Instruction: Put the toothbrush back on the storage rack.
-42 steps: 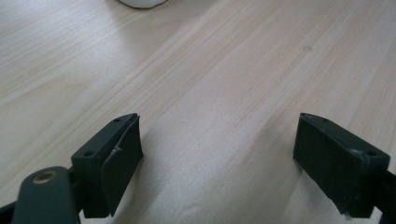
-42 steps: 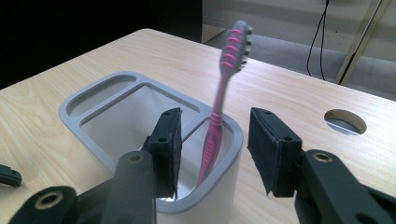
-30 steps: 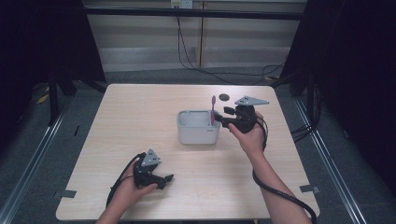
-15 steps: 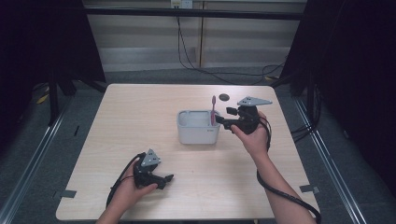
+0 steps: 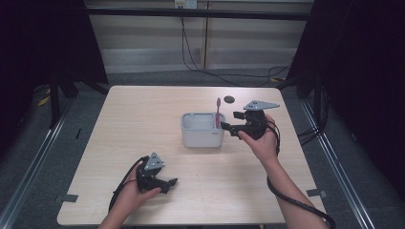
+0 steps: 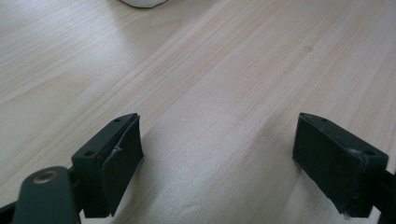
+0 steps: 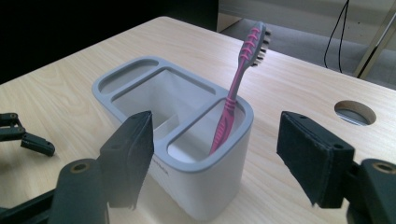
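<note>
Light wood desk (image 5: 143, 119), round cable hole (image 5: 229, 99) near its far edge. Grey floor around it, black cables (image 5: 210, 71) trailing along the back wall, dark curtains (image 5: 43, 43) on both sides.

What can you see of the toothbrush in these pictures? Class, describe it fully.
The toothbrush is pink with grey trim, seemingly plastic, with ribbed grips along its neck and dark bristles at the top. It stands head up and leans in the end compartment of the grey holder, its lower handle inside and resting against the rim. Nothing grips it: the right gripper is open in front of the holder, not touching the brush.
</note>
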